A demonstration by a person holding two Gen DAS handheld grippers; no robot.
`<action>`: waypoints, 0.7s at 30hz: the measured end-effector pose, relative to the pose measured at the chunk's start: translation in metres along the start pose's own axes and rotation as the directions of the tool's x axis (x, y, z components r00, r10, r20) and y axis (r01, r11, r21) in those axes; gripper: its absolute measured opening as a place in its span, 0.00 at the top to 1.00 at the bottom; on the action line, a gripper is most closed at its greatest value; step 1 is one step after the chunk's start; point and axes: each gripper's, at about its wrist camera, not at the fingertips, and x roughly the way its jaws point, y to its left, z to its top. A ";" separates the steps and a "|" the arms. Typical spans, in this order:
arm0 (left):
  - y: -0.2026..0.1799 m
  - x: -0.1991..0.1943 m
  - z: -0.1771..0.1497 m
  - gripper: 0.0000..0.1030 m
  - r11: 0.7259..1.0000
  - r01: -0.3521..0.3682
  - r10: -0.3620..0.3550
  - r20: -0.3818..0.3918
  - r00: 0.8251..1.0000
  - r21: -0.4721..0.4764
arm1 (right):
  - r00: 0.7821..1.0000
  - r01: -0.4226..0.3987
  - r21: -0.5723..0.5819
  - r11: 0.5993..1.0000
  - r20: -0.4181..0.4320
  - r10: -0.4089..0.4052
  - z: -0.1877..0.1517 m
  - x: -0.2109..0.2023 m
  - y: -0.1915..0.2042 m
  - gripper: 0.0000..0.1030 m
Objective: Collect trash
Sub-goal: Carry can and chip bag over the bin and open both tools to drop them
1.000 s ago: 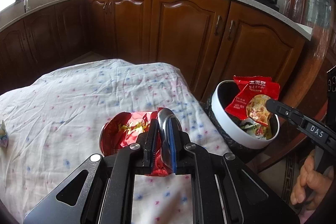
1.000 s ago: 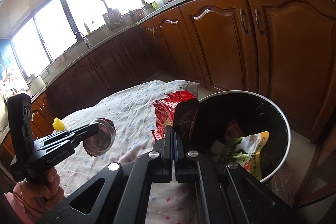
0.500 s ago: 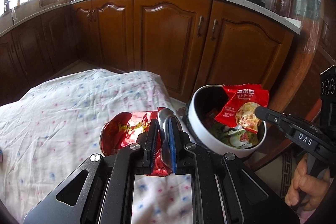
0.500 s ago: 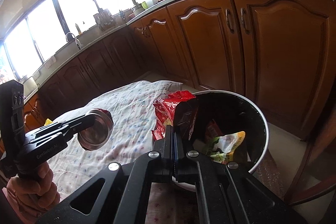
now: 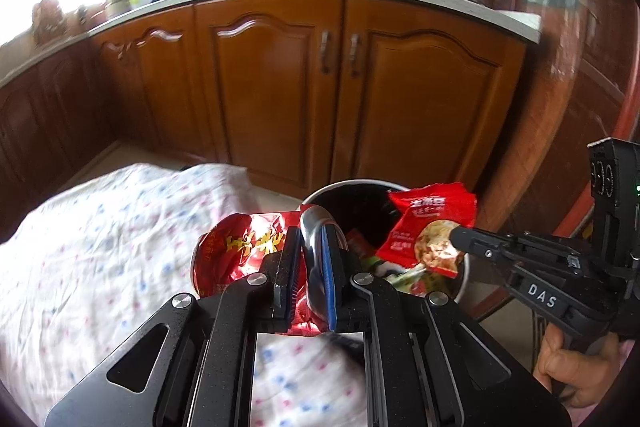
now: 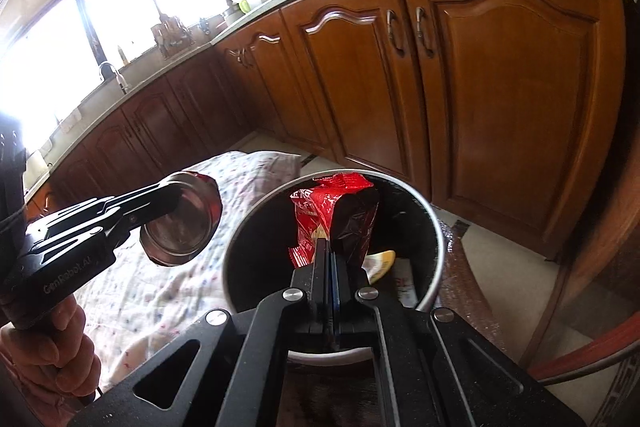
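Both grippers have shifted toward the round white-rimmed bin (image 5: 464,283) since the earlier frame. Left gripper (image 5: 310,267) pinches a crumpled red foil cup (image 5: 236,251) (silvery base) over the floral cloth (image 5: 100,247); right gripper (image 6: 329,259), fully closed, holds a red wrapper (image 6: 320,211) above the bin.

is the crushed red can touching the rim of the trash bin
Apart. In the right wrist view the crushed red can, clamped in the left gripper, hangs over the cloth with floral fabric showing between it and the trash bin rim.
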 end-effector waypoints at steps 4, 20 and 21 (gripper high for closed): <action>-0.017 0.011 0.007 0.91 0.999 0.010 -0.010 -0.010 1.000 0.039 | 1.000 0.014 0.000 1.000 -0.025 -0.014 0.000 0.005 -0.009 0.99; -0.043 0.047 0.003 0.90 0.993 -0.001 0.010 -0.071 0.997 0.119 | 0.997 0.011 -0.004 1.000 -0.081 -0.011 0.002 0.027 -0.021 0.93; -0.044 0.049 0.003 0.90 0.993 0.007 0.002 -0.079 0.997 0.119 | 0.996 0.005 0.004 1.000 -0.084 -0.004 0.001 0.028 -0.022 0.91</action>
